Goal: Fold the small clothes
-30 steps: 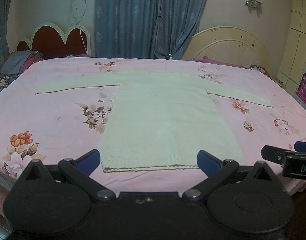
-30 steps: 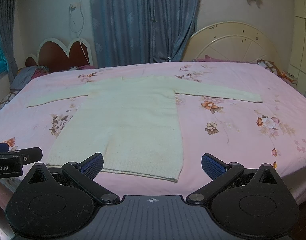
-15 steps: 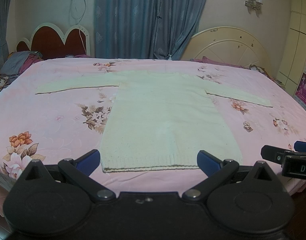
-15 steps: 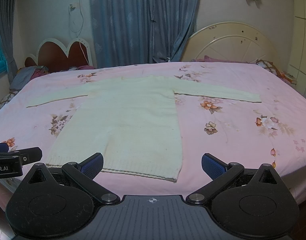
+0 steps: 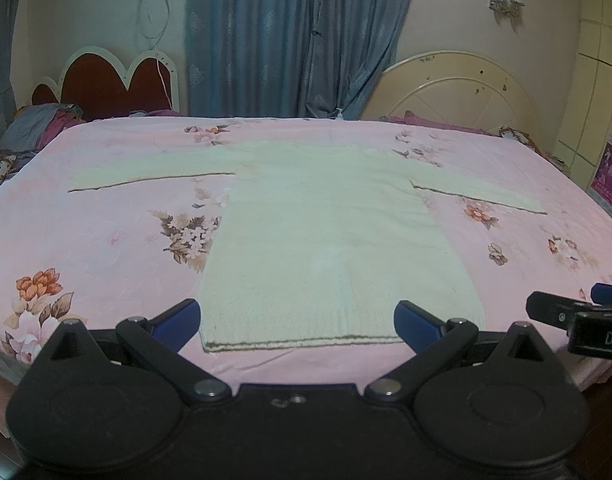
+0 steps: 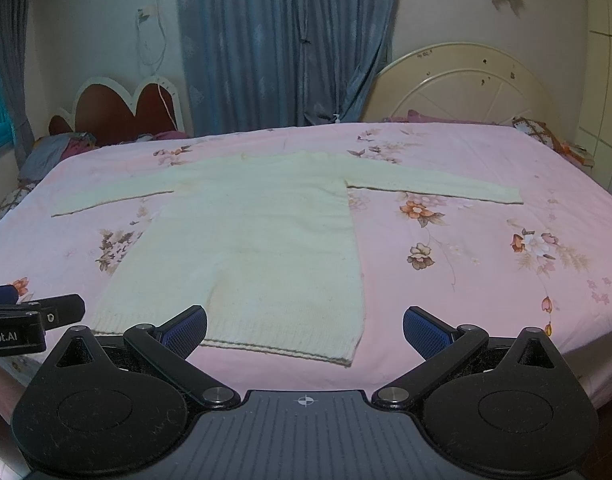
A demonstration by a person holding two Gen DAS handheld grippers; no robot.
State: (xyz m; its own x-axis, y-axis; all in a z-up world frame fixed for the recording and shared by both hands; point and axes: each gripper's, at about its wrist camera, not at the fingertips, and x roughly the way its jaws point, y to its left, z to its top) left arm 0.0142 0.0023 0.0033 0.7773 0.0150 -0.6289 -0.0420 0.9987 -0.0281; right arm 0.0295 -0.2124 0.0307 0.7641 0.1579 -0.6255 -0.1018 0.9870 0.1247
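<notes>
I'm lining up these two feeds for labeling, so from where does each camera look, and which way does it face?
Left wrist: sits on the left claw, at the near edge of the bed, facing the sweater and curtain; its open fingers and the right claw's tip show.
Right wrist: sits on the right claw, facing likewise, further right; its open fingers and the left claw's tip show.
Shared: sweater, bed, curtain.

Home bedroom: bed [image 5: 106,240], curtains [image 5: 290,36].
</notes>
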